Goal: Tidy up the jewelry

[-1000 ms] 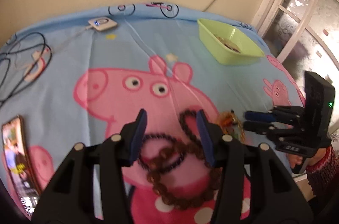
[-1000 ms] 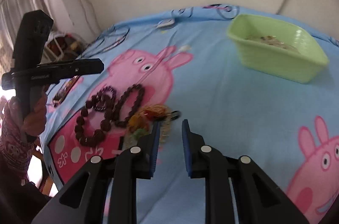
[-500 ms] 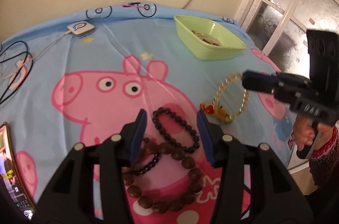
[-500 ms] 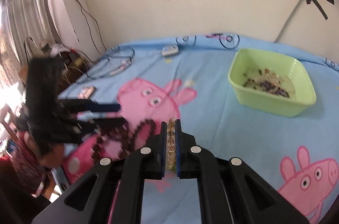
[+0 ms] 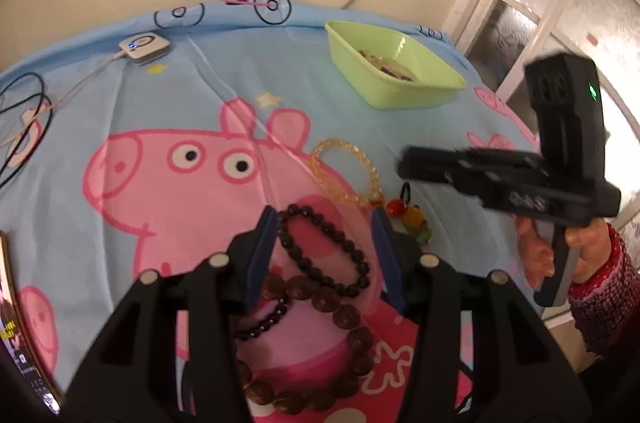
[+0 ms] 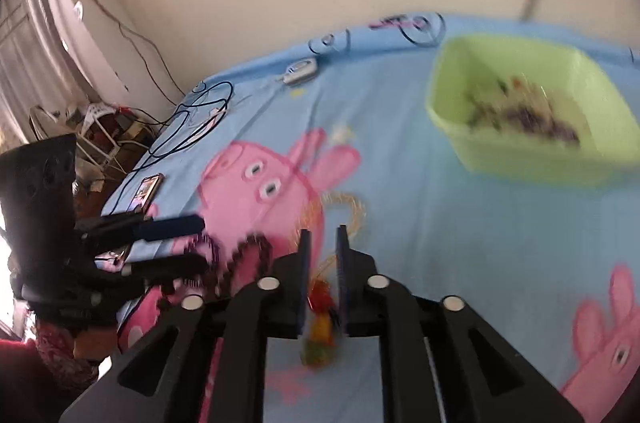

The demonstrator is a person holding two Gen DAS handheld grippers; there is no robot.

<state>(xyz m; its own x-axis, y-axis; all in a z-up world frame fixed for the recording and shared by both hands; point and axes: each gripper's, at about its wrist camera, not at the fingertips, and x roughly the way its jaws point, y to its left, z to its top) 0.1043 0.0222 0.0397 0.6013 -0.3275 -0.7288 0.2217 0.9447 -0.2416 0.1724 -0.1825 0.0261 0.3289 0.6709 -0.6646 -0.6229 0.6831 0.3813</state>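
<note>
A yellow bead bracelet with red, orange and green charms lies flat on the Peppa Pig cloth. My right gripper is open a little and empty above it; the bracelet shows blurred past its fingertips. My left gripper is open and empty over a dark bead bracelet. A big brown bead string and a small black bracelet lie beneath it. A green tray with jewelry stands at the back right and shows in the right wrist view.
A white charger and black cables lie at the back left. A phone lies at the left edge. A wall is behind the table, a glass door at the right.
My right gripper had lifted the yellow bracelet shut between its fingers; now it has opened and the bracelet lies on the cloth. The left gripper moved a little closer to the dark bracelet.
</note>
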